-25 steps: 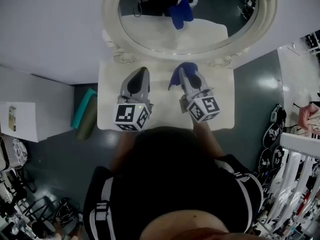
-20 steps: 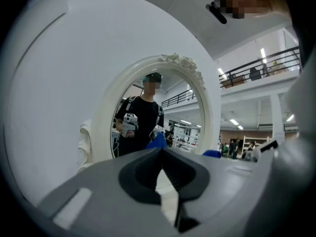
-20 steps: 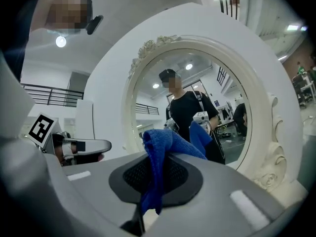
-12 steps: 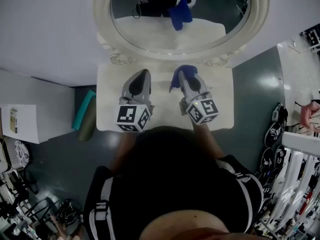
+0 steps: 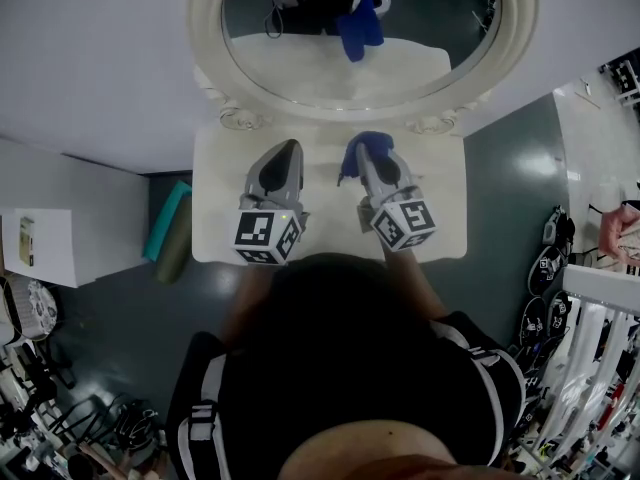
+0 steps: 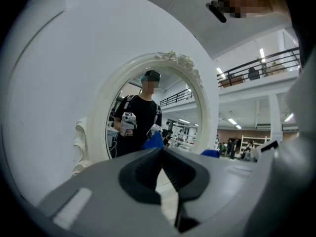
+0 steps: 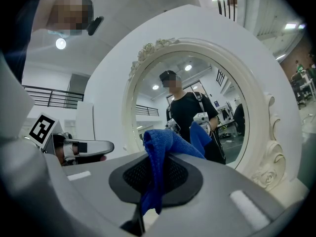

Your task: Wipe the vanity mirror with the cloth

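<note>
Unmoved: left claw (image 5: 287,148), right claw (image 5: 365,154) pinching one cloth (image 5: 376,139); one mirror (image 5: 300,60).

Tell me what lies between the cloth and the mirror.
Only a bare strip of white tabletop, as the head view shows; the right gripper holds the cloth short of the mirror.

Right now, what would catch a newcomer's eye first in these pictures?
A big oval mirror in an ornate cream frame stands at the back of the white table. A bright blue cloth is pinched in the right gripper, facing the glass; the left gripper beside it is shut and empty.
</note>
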Tool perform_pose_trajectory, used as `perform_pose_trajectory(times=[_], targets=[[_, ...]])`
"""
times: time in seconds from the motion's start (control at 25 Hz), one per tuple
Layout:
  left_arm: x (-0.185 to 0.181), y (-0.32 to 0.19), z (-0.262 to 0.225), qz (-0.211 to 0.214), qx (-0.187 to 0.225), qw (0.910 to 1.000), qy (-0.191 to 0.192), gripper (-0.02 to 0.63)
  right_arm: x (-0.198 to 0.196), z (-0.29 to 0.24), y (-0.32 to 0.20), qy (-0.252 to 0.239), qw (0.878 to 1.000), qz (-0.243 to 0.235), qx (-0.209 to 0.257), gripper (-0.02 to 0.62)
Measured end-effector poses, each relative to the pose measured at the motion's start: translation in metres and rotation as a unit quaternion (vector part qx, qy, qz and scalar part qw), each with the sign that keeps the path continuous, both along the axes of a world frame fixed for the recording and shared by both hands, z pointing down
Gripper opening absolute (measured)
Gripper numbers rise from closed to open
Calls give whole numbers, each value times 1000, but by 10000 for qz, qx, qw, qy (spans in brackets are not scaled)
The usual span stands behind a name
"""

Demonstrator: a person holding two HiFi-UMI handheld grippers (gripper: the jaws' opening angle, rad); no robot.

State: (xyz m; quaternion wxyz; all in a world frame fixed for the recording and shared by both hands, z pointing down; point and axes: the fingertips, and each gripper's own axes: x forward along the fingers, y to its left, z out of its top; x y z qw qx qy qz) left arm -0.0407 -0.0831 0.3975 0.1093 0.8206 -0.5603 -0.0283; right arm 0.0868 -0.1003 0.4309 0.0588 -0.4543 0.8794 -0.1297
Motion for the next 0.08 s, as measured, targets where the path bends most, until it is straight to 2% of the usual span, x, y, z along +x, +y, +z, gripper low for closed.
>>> perform_pose_trajectory(times=[0.08], targets=[[1,0,0,8,-4,10000,-2,8,0,1,0,-5,10000,0,-10,26]])
